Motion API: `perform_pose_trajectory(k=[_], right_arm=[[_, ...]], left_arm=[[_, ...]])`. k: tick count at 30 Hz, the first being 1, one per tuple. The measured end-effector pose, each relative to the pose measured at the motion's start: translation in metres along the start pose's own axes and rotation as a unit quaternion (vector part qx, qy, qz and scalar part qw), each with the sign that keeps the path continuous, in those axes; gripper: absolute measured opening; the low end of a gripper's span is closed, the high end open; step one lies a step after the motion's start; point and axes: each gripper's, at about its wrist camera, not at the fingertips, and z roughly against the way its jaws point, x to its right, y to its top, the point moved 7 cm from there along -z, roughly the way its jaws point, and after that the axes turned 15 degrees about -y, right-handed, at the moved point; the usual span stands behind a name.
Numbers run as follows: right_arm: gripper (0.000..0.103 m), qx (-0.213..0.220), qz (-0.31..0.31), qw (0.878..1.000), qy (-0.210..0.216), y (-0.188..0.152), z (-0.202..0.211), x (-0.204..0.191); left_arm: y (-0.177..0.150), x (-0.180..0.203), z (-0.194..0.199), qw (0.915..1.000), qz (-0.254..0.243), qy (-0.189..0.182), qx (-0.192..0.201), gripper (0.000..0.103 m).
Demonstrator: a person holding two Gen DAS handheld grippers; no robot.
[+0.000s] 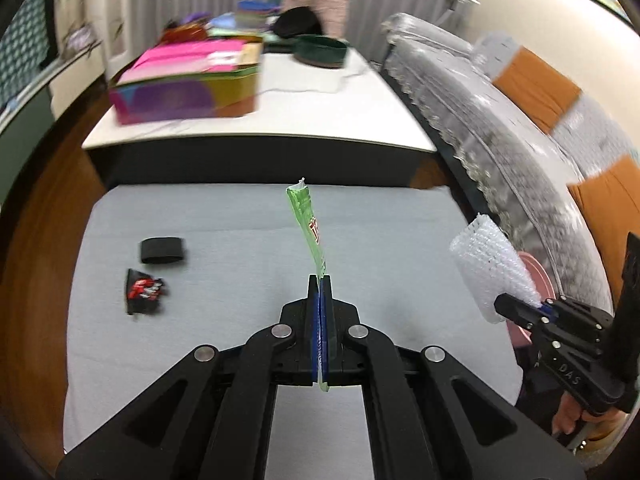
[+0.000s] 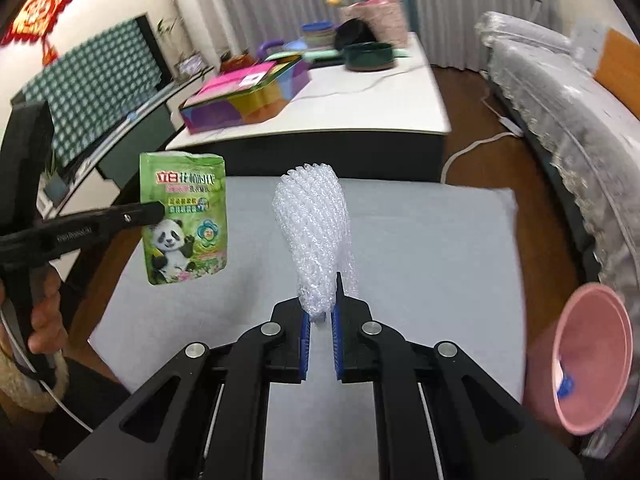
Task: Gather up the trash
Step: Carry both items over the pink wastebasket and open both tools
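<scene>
Trash in hand: my left tongs (image 1: pixel 319 280) are pinching the green pouch (image 2: pixel 185 216), my right tongs (image 2: pixel 320 312) are pinching the white foam netting (image 2: pixel 316 236), both lifted over the grey mat (image 1: pixel 240 220). Pink bin (image 2: pixel 592 360) is waiting at right. Red-black wrapper (image 1: pixel 143 291) and black band (image 1: pixel 162 251) are still lying on the mat.

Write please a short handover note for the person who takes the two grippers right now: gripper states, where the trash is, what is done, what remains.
Left gripper: shut on the green panda pouch, held in the air.
Right gripper: shut on the white foam net, also lifted.
Pink bin: on the right, by the sofa; something blue lies inside.
Left to do: drop both pieces in the bin, then fetch the red-black wrapper and black band from the grey mat.
</scene>
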Motion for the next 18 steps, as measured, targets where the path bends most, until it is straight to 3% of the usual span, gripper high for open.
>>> perform_pose_trajectory(k=[8, 18], right_arm=[[0.01, 0.017, -0.086, 0.996, -0.034, -0.033, 0.041, 0.09], [0.01, 0.069, -0.16, 0.981, -0.086, -0.031, 0.085, 0.197]], left_arm=[[-0.019, 0.11, -0.029, 0.9968, -0.061, -0.039, -0.035, 0.0], [-0.007, 0.237, -0.066, 0.9838, -0.154, -0.077, -0.051, 0.0]])
